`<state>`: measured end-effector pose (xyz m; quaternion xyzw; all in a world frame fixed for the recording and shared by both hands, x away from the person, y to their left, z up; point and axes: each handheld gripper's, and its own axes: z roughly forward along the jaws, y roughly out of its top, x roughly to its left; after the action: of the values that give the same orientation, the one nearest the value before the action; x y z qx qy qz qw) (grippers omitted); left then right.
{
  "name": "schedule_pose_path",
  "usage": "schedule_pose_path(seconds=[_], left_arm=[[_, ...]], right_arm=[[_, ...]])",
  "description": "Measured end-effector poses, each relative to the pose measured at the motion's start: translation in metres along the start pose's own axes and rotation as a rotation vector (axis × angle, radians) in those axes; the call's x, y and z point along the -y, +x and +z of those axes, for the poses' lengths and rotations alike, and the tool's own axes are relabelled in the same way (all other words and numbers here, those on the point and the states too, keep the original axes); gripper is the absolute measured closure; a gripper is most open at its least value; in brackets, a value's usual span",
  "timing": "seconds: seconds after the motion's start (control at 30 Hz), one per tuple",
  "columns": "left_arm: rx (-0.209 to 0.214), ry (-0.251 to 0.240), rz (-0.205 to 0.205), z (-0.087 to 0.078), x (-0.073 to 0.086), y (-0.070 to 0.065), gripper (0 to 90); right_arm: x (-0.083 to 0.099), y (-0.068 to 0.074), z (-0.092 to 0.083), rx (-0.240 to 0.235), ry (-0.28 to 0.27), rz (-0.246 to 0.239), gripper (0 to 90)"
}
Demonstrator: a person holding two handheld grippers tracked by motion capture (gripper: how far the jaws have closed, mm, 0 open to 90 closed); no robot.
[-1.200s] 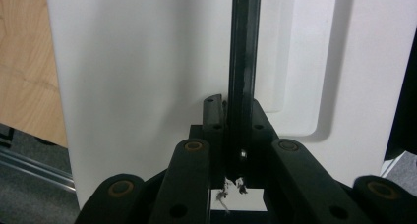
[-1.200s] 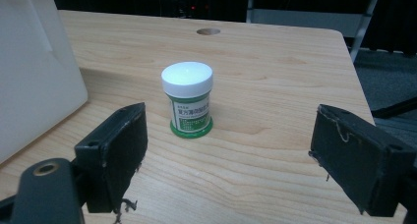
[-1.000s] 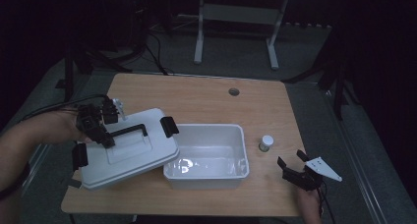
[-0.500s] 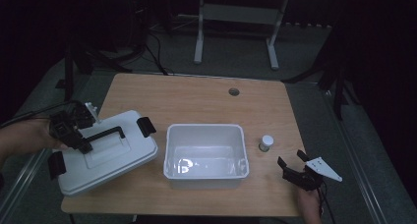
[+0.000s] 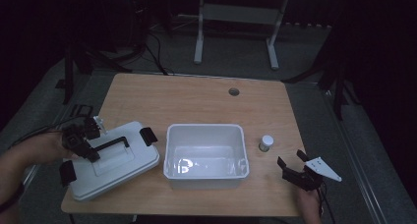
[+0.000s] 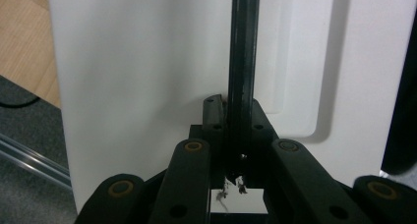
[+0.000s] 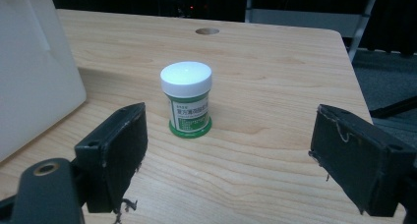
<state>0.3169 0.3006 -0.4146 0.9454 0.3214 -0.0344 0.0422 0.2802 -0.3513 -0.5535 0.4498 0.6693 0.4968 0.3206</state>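
Left gripper (image 5: 87,148) is clamped on the black handle (image 5: 112,144) of the white lid (image 5: 114,161), which sits on the bench (image 5: 196,98) just left of the open white bin (image 5: 206,155); a little white-capped jar (image 5: 266,143) stands right of the bin; right gripper (image 5: 293,172) rests wide open near it, holding nothing.

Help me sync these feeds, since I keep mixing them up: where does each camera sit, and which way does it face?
High view: above the person's side, looking forward and down on the table; both forearms enter from below.
Left gripper view: rides the left gripper, looking along its fingers, shut on the black handle of the white lid.
Right gripper view: rides the right gripper, looking across the tabletop at the small jar between open fingers.
Shared: the high view and the right gripper view both show the jar and the white bin.
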Motion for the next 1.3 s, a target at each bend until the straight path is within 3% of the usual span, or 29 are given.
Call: schedule_pose_path(seconds=[0.27,0.37,0.4,0.57,0.67,0.83,1.17,1.3], left_arm=[[0.014,0.025,-0.016,0.037,-0.009,0.010,83.5],[0.010,0.025,-0.013,0.040,-0.009,0.010,83.5],[0.024,0.021,-0.020,0.049,-0.011,0.012,83.5],[0.024,0.041,-0.019,0.063,-0.014,0.013,83.5],[0.032,0.040,-0.023,0.067,-0.015,0.013,83.4],[0.020,0.093,-0.003,0.079,-0.016,0.012,83.2],[0.038,0.059,-0.014,0.078,-0.012,0.015,82.3],[0.040,0.048,-0.015,0.078,-0.012,0.015,72.0]], right_arm=[[0.000,0.000,0.000,-0.002,-0.001,-0.005,13.9],[0.000,0.001,0.000,-0.001,0.001,-0.008,13.9],[0.000,0.001,0.000,0.000,0.001,-0.009,13.9],[0.000,0.000,0.000,-0.001,0.000,-0.006,13.9],[0.000,0.001,0.000,-0.001,0.000,-0.007,13.9],[0.000,0.000,0.000,-0.001,-0.001,-0.004,13.9],[0.000,0.001,0.001,0.000,0.006,-0.005,13.9],[-0.001,-0.001,0.002,-0.013,0.018,0.013,13.9]])
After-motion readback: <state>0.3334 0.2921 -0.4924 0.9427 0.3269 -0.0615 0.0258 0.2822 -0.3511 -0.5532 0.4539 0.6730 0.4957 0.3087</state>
